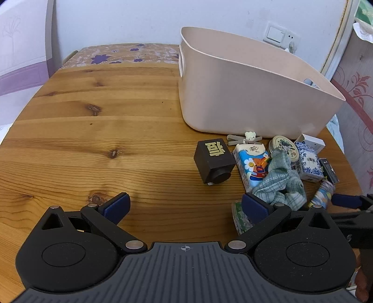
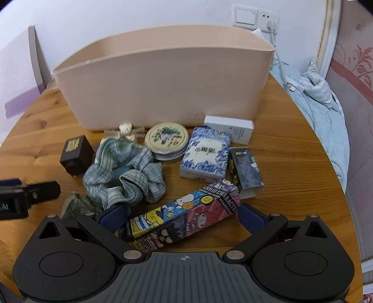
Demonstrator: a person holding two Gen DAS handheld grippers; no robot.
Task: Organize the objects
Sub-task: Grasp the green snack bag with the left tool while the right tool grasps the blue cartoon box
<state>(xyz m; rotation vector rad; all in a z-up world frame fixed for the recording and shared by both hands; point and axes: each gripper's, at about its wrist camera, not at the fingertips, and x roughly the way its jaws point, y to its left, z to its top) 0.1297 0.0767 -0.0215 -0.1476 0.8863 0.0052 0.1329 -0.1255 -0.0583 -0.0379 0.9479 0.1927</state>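
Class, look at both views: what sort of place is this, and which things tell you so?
Probably a bedroom at home: a wooden table beside a bed with a rumpled blue quilt, a wall switch, and small household items by a bin.

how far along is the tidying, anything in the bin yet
Barely started. The pink bin shows little of its inside; at most one small item peeks over its rim in the left view. The right gripper is open around the cartoon box, not gripping. The left gripper is open. The cloth, tin and black cube remain on the table.
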